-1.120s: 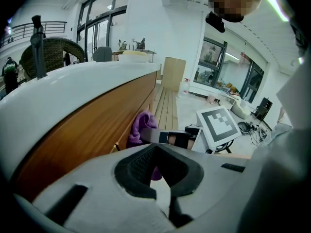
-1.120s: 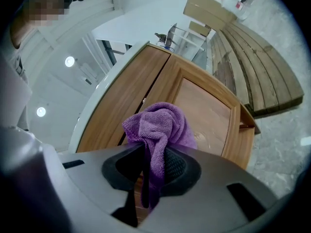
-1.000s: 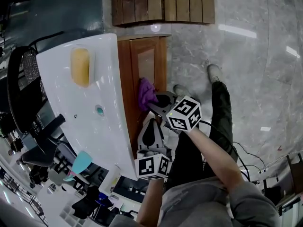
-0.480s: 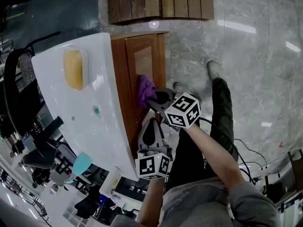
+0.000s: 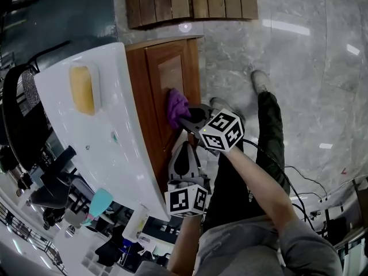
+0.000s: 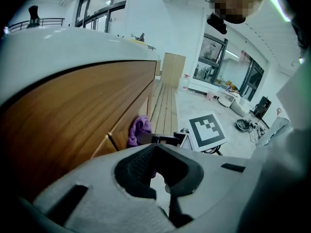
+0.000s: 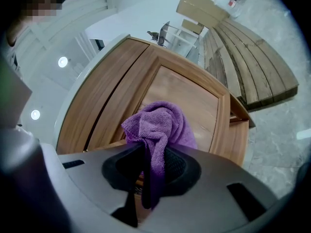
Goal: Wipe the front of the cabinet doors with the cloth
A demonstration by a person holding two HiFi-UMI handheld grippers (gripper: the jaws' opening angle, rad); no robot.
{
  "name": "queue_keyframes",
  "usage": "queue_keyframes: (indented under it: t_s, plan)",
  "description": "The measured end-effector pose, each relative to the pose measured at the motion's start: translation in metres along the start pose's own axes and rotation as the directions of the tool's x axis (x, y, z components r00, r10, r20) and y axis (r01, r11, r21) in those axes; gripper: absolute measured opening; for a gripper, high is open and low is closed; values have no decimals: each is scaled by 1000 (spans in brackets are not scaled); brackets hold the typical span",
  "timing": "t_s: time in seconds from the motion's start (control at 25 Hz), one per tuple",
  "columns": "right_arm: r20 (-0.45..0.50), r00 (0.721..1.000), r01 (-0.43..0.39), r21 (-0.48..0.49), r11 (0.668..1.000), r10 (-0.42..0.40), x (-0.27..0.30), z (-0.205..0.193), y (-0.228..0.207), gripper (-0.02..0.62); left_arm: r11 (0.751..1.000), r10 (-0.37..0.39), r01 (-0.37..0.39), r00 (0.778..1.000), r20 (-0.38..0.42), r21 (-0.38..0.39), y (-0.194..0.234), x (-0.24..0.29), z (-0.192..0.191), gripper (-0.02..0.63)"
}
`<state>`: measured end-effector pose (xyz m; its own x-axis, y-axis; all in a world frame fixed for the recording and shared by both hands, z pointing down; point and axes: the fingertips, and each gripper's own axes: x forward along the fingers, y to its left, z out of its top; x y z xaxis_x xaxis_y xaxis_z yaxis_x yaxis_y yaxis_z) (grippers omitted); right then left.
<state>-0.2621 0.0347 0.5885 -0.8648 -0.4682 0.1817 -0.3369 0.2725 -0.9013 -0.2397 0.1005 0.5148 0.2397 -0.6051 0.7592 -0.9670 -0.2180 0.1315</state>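
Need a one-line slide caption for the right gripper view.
Right gripper clamps a crumpled purple microfibre cloth at the recessed panel of a wooden cabinet door.

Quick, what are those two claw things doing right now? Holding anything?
Left gripper: closed, nothing between its jaws.
Right gripper: closed on the purple cloth, held up at the cabinet door.

Purple terry cloth (image 7: 163, 125) was bunched into a wad, pinched between the right gripper (image 7: 149, 174) jaws, one tail hanging down through them. Wad pressed against the brown wooden cabinet door (image 7: 187, 93), framed panel, directly ahead of the jaws.
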Motion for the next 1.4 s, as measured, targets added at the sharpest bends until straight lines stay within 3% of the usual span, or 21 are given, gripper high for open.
queue_keyframes:
  t_s: [0.92,1.4]
  plan:
    - [13,999,43,33,999,-43,8,-16,-43,72,1000,-15,15,999,-49,2,1,20,-24,6]
    - [2,993,116,27,993,-116,13,-25,-73,72,1000,-25,24,998,-65,-4,2,29,-30,6]
